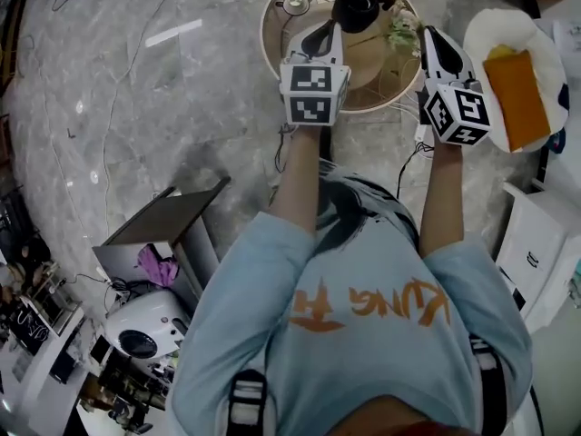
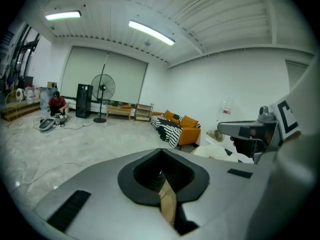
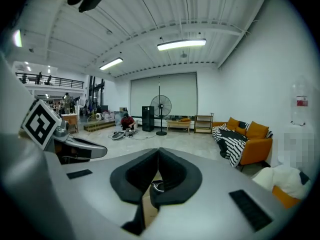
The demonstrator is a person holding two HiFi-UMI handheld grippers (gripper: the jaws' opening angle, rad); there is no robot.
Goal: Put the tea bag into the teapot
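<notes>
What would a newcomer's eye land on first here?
The handheld tools dominate: the left gripper and right gripper, both shut, are side by side at the near edge of the round wooden table. A glossy black teapot sits at its far side. An orange rectangular cushion lies off to the right.

We see our left claw with its jaws drawn together, a tan strip showing in the slit behind their tips. Beyond lie a pale floor, a standing fan, an orange sofa and a crouching person. The right claw juts in at the right.
</notes>
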